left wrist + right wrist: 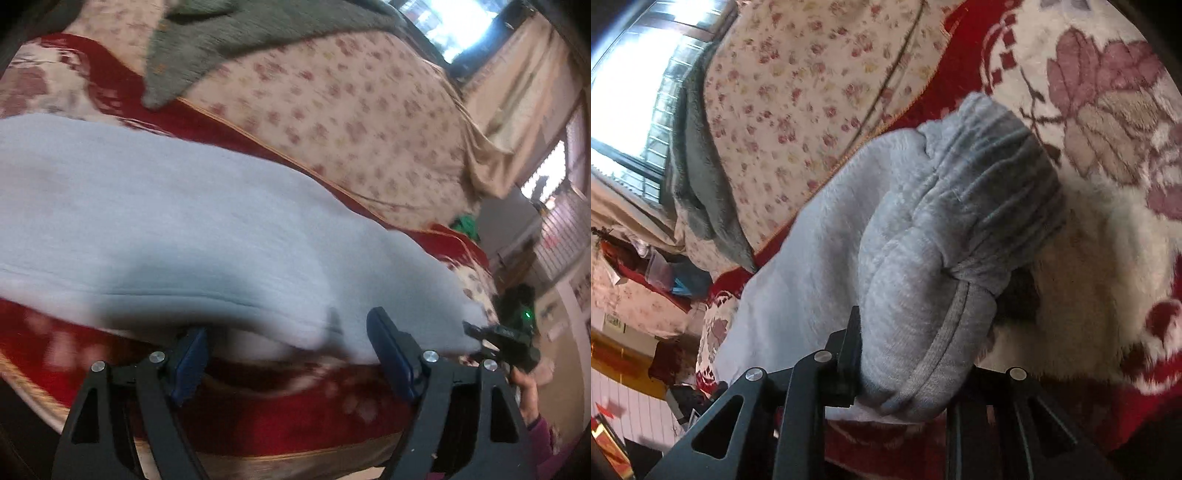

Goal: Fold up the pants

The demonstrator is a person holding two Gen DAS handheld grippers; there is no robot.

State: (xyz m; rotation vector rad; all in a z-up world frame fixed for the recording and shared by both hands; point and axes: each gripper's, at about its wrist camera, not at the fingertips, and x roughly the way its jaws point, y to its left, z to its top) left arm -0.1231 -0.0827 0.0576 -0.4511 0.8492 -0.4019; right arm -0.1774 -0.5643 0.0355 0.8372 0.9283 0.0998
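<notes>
Light grey fleece pants [177, 218] lie across a red and cream floral blanket [258, 417] on a bed. My left gripper [288, 354] is open, its blue pads at the near edge of the pants, with the fabric edge lying between and over them. In the right wrist view my right gripper [908, 369] is shut on a bunched part of the pants [916, 258] near the ribbed elastic waistband [997, 177], lifting it off the blanket [1108, 258]. The right gripper also shows at the right edge of the left wrist view [506, 339].
A floral cream sheet [351, 122] covers the bed behind the pants, with a grey-green blanket [229, 40] on it. A bright window [461, 26] is beyond. Room clutter and a wall stand at the bed's far side [646, 295].
</notes>
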